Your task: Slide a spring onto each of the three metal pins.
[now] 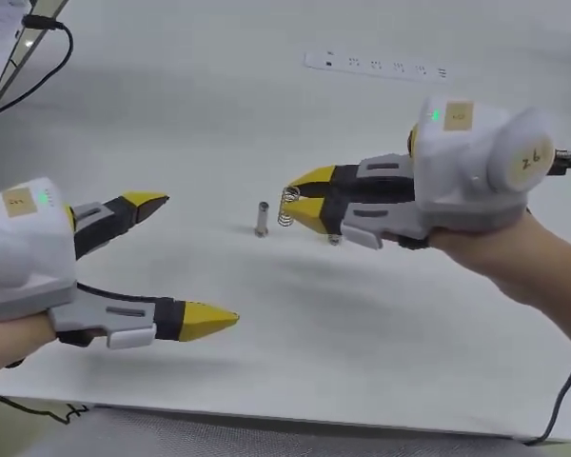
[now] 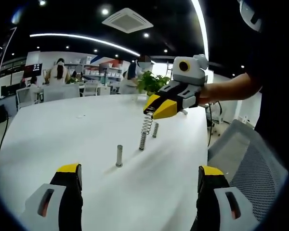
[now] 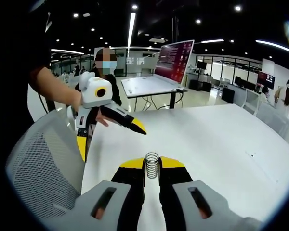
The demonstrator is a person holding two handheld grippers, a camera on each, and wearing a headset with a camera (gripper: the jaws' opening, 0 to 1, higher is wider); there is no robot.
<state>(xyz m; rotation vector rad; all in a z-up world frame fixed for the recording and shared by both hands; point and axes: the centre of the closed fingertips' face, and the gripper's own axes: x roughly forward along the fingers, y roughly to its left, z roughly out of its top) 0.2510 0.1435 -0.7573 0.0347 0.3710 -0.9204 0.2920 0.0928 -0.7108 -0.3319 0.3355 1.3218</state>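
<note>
The spring (image 1: 287, 208) is pinched near its upper end between the yellow tips of the right claw (image 1: 303, 198), which is drawn narrow upon it. The coil hangs toward the bench (image 1: 362, 333) and is seen slightly tilted in the left gripper view. Its lower end reaches down to a spot between two pins. Whether a pin stands inside the coil there cannot be told. A bare pin (image 1: 262, 218) stands upright just beside the spring, at nine o'clock of it in the head view. A second pin (image 1: 334, 238) is seen at four o'clock, under the body of the right claw, and whether it carries a spring is too small to tell. The left claw (image 1: 198, 259) is held wide and empty, well apart at about eight o'clock of the pins.

The step in hand is judged to be the seating of this spring. It would be done well if the coil were first brought upright, with its axis lined up on the pin. It should then be lowered straight down rather than pushed sideways, since a loose pin could be tipped over. The grip should be eased only once the coil is well down the pin, as a spring let go early could bounce off and roll. Clearance should be kept from the bare pin at nine o'clock.
</note>
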